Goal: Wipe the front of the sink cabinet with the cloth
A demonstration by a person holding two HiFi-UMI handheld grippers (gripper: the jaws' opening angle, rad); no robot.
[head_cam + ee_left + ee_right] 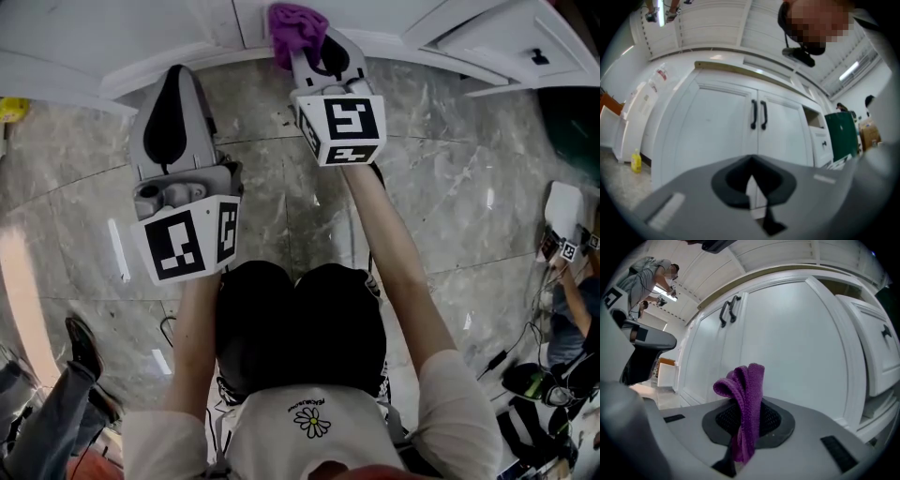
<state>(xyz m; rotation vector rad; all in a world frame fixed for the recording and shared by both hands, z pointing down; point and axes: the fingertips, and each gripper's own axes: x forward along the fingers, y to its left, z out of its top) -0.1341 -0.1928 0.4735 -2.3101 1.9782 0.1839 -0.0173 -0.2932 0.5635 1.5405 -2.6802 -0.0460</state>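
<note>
Right hand-held gripper [746, 414] clenched on cloth [751, 380], near cabinet front [797, 343]; left hand-held gripper [751, 180] closed

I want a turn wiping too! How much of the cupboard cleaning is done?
Done: the purple cloth is clamped in the right gripper. In hand: it is held close to the white cabinet door, low down; contact isn't clear. Left: the wiping itself, since no wiped patches show. The left gripper is shut and empty.
</note>
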